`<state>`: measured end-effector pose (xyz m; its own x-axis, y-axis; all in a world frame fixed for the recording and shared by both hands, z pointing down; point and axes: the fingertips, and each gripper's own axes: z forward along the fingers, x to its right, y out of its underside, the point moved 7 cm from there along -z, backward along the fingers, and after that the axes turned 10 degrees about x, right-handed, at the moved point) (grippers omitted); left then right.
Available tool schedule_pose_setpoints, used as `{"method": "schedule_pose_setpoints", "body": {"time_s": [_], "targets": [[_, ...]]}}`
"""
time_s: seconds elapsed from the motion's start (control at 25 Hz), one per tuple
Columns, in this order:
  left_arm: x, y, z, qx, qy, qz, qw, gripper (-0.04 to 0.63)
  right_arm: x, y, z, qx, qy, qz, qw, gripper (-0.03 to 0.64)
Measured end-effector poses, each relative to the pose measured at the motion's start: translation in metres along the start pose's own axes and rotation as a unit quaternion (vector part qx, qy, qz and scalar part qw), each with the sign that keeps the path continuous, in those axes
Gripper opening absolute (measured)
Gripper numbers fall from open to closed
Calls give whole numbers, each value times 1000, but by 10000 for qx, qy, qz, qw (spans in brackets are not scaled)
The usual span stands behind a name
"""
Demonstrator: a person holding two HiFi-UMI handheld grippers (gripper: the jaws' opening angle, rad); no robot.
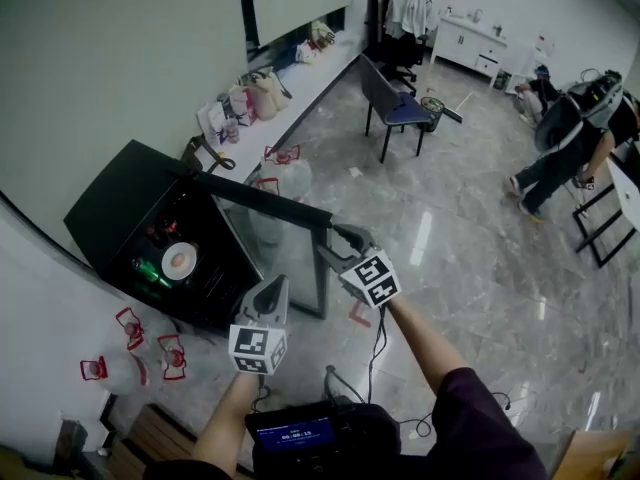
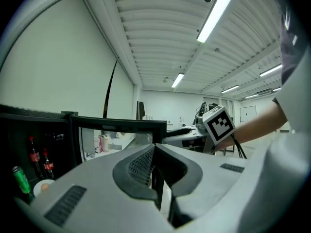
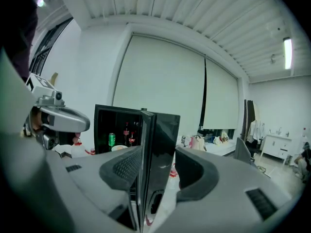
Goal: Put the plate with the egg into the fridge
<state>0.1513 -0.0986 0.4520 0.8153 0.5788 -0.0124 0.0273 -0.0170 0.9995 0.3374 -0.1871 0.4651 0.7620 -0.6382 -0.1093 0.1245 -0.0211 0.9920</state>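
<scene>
Since the plate sits shelved centre-left, right gripper gapes astride the fridge door, likely to shut it; left gripper pinched empty.

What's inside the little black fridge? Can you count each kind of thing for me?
Green can: 1
Bottles with red labels: 2
Plate with the egg: 1
Total: 4
</scene>
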Motion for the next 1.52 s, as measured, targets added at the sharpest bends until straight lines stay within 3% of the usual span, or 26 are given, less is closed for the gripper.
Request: {"method": "schedule_pose_setpoints", "body": {"time_s": [0.2,0.48,0.72,0.92,1.4,1.52], "targets": [[-1,7,-10,-70,-396,-42,9992,9,9,1,4,-35,-170,-127,9998,195],[0,14,-25,-144,-632,-78,9979,9,-14,0,0,126,-237,-192,9995,195],[-8,18,-55,-147,-712,-93,9973,8,-72,-6,-17,334,-446,-126,9984,195],[-28,24,-97,-124,-925,-158,9955,9,-135,-11,-21,494,-922,-101,9945,195],[-87,22,-197,-13,-1886,-200,9819,9,-263,-29,45,842,-1812,-159,9797,190],[-97,22,-214,0,-2110,-197,9773,9,-280,-30,49,882,-1883,-101,9781,112]]}}
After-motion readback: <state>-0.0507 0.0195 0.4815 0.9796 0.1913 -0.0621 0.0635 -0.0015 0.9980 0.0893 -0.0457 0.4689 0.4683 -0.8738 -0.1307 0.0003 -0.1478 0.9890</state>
